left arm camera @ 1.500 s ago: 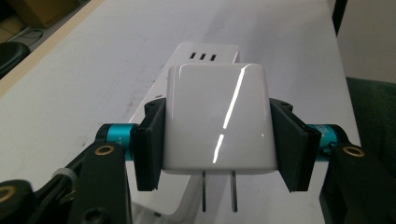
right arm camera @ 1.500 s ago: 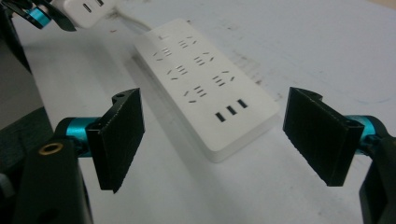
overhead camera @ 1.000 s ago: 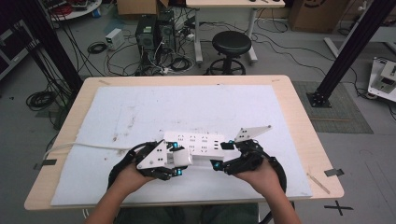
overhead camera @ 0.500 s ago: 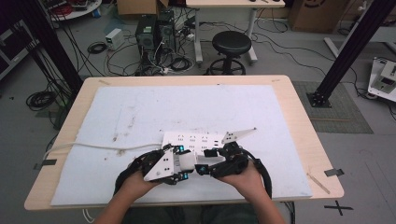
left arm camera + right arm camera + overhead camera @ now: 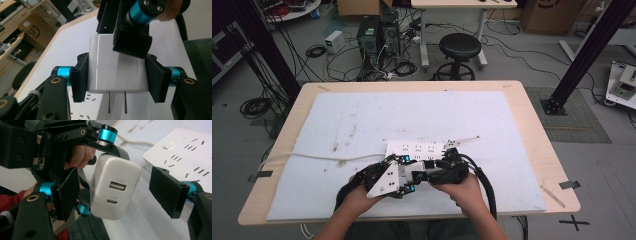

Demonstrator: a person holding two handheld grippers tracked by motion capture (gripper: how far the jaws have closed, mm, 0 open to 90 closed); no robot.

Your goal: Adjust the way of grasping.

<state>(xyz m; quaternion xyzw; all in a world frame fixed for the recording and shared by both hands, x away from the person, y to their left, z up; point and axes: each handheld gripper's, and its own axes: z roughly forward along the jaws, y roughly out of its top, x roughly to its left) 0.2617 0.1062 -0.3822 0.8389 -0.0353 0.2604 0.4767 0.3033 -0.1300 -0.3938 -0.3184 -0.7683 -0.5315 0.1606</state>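
Observation:
A white USB charger (image 5: 115, 67) with two metal prongs hangs in my left gripper (image 5: 117, 77), whose black pads press on its two sides. In the right gripper view the charger (image 5: 115, 187) shows its two ports, and my right gripper (image 5: 117, 192) is open around it, with a gap at each pad. In the high view both grippers meet at the table's front, left gripper (image 5: 387, 181) and right gripper (image 5: 447, 172) with the charger (image 5: 416, 172) between them. Just behind them the white power strip (image 5: 419, 149) lies flat, with free sockets (image 5: 190, 157).
The strip's white cable (image 5: 312, 157) runs left over the white mat (image 5: 412, 115) to the wooden table's edge (image 5: 542, 150). A thin white strip (image 5: 462, 141) lies at the power strip's right end. Beyond the table stand a stool (image 5: 459, 50) and computer towers (image 5: 377, 37).
The right gripper has moved left from the power strip's right end to the left gripper and now brackets the charger. The left gripper has drifted slightly toward the front edge, still holding it.

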